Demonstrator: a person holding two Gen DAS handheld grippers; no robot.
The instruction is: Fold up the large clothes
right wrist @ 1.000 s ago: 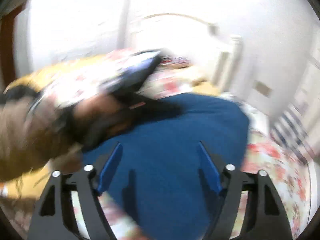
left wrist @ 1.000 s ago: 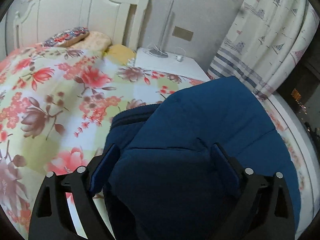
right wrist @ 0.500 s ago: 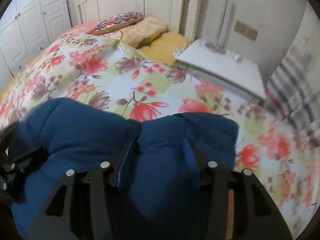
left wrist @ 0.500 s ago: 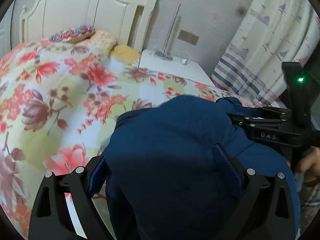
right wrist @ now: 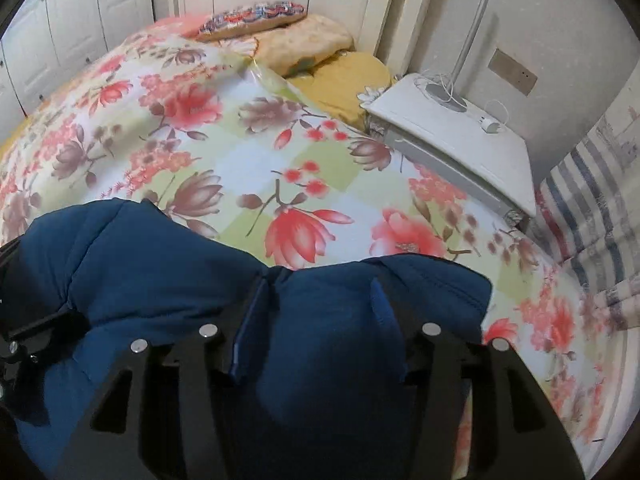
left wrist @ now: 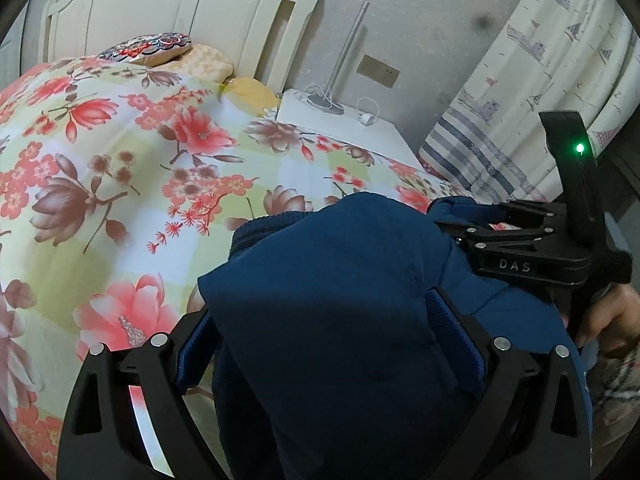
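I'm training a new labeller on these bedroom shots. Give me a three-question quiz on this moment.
1. True or false: the blue garment lies on a flowered bedspread.
2. What is between the fingers of the right gripper?
A) pillow B) blue garment C) curtain
3. What stands on the white bedside table?

Key:
1. True
2. B
3. A lamp, with a charger beside it
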